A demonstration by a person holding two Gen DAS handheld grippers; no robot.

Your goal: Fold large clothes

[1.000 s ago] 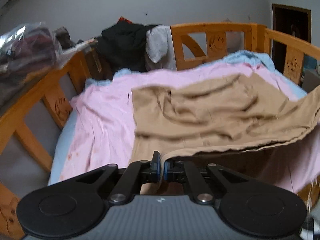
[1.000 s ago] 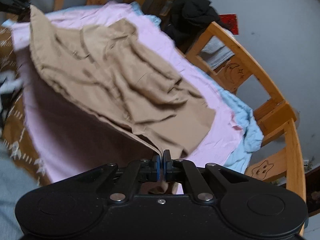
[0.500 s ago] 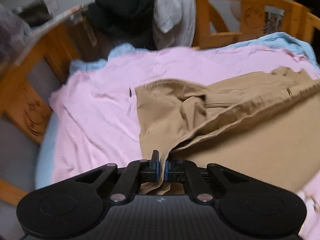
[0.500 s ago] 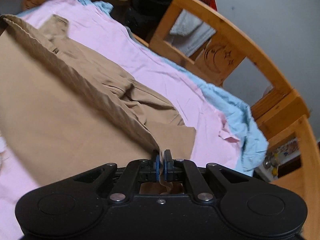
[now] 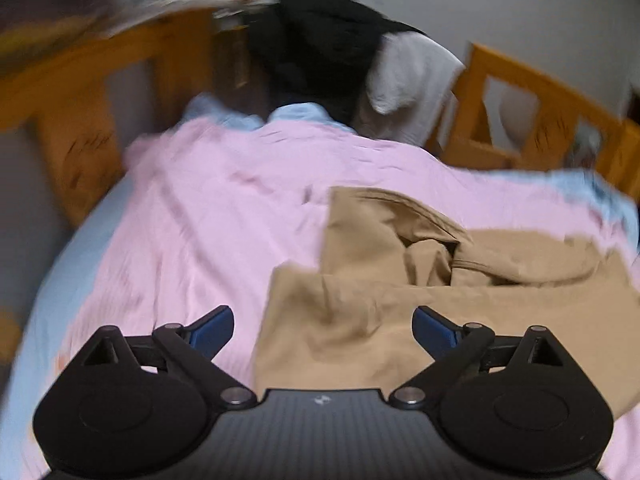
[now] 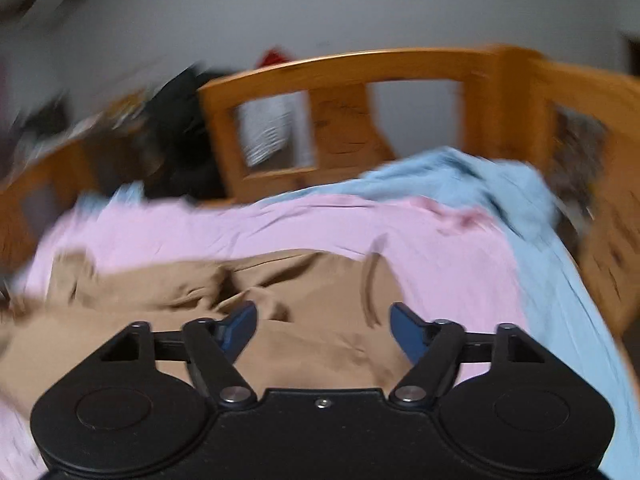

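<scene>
Both grippers, left (image 5: 322, 326) and right (image 6: 323, 326), hover with fingers apart, empty, over the tan trousers (image 5: 460, 288) lying folded on the pink sheet (image 5: 208, 216), long axis left-to-right directly ahead of both.

No legible text, labels or numbers anywhere.

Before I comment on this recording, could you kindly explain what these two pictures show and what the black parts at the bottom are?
Each picture comes from a camera mounted on a hand-held two-finger tool, looking along its fingers. The black shape with blue tips is the tool itself: the left tool in one view, the right tool in the other. Both stand open and hold nothing. Below them a tan garment, partly folded, lies on a pink sheet in a wooden bed. Both views are blurred.
</scene>
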